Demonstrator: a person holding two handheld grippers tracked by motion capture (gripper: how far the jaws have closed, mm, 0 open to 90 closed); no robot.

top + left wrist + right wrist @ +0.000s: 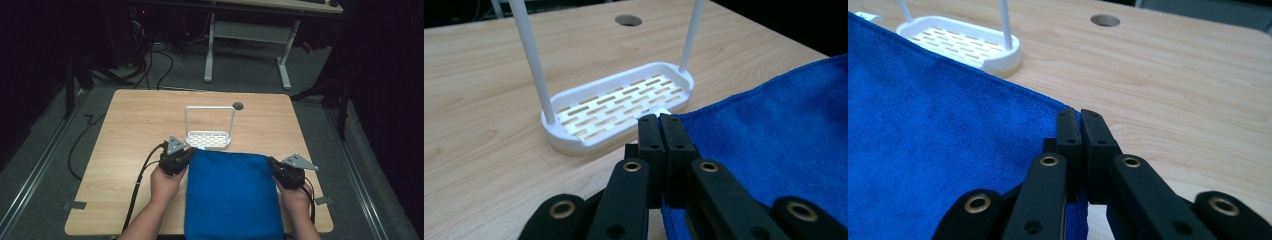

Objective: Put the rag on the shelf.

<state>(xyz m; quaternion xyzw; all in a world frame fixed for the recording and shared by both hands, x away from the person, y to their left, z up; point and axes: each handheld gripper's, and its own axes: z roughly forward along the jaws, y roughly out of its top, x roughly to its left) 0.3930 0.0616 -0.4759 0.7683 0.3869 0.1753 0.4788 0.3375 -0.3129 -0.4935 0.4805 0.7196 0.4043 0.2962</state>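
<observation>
A blue towel (232,192) hangs stretched between my two grippers over the near half of the wooden table (130,125). My left gripper (186,156) is shut on the towel's far left corner (724,130), its jaws pinched together on the cloth edge. My right gripper (272,163) is shut on the far right corner (998,150), with the blue edge showing between the jaw tips. Just beyond the towel's far edge stands a white slotted rack (209,136) with a tall hoop handle (619,107).
A round cable hole (238,105) sits near the table's far edge. Bare wood lies to the left and right of the rack. The towel's near end drapes over the table's front edge. A white-legged desk (250,35) stands on the floor beyond.
</observation>
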